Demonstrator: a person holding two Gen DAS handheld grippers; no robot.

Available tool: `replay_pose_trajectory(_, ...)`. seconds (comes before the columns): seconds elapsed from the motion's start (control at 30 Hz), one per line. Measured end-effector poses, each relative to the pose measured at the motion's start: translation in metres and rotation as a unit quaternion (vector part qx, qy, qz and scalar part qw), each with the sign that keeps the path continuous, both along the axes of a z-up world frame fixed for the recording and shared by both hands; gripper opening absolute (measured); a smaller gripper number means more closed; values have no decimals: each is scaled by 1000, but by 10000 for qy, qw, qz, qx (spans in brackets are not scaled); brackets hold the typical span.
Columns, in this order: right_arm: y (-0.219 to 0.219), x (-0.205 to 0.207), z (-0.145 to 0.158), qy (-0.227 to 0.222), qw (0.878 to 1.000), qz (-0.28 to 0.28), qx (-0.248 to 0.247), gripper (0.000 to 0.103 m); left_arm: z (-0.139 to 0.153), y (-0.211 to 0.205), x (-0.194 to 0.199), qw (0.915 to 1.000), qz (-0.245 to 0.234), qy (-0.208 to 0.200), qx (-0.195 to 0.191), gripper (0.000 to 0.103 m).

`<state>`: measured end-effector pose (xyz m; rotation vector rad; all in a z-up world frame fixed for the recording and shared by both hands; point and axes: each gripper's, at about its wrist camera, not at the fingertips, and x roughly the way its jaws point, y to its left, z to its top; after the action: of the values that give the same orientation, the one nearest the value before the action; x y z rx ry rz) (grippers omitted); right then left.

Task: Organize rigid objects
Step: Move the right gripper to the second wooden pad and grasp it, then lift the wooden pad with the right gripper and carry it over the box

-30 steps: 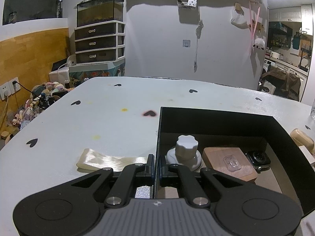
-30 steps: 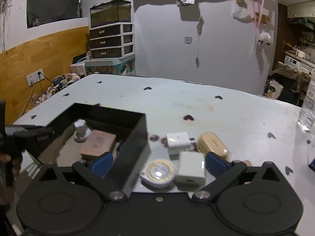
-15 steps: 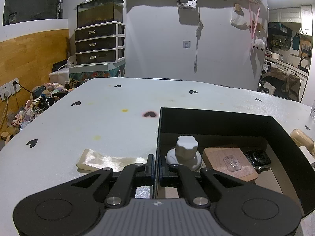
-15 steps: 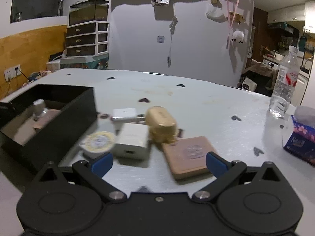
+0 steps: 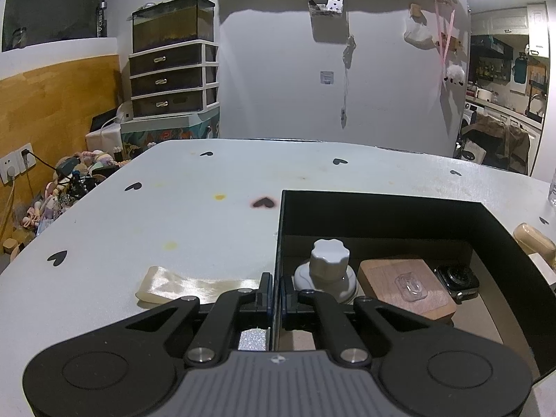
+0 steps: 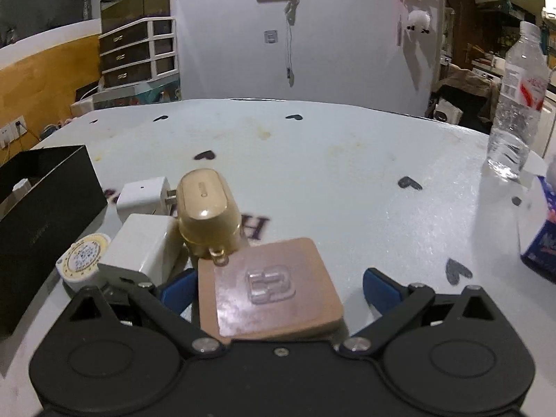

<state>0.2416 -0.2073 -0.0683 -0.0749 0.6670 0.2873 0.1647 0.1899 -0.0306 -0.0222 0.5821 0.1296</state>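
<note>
So the right gripper (image 6: pixel 276 283) has swung away from the black box (image 6: pixel 41 205) and dropped low over the wooden block (image 6: pixel 271 295) with a clear hook stuck on it. Its blue fingers (image 6: pixel 378 286) are spread wide, one on each side of the block, not touching it. At 11 o'clock of the block sit a tan case (image 6: pixel 206 208), two white chargers (image 6: pixel 144 243) and a round tin (image 6: pixel 83 255) on the worktop (image 6: pixel 330 163). The left gripper (image 5: pixel 275 288) hasn't budged, fingers pressed together, pinching the box's wall (image 5: pixel 279 239).
</note>
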Motion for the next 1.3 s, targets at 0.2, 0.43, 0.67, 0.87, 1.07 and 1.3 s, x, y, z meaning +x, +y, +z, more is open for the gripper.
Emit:
replay_pose_trajectory(0.2,12,-9,4,-110,9998,120,-125,81,-2,-4,1,9999,-104,-31,-1,3)
replay_pose_trajectory(0.43,16,-28,20,-10,9995,-308,-64,80,-4,-5,3,9998,-180,-59,-30,2)
replay_pose_trajectory(0.67,40,-55,71,-369,9987,-90,333,80,-6,-3,3,9996,-212,-113,-111,1)
replay_pose_trajectory(0.87,95,-56,98,-98,9967,426,681,80,-7,-2,3,9996,-205,-129,-165,2)
replay_pose_trajectory(1.07,149,-50,103,564,9931,512,891,80,-7,-2,3,9995,-209,-128,-187,2)
replay_pose_trajectory(1.3,191,-51,103,848,9924,162,879,80,-8,-1,3,9994,-211,-132,-258,2)
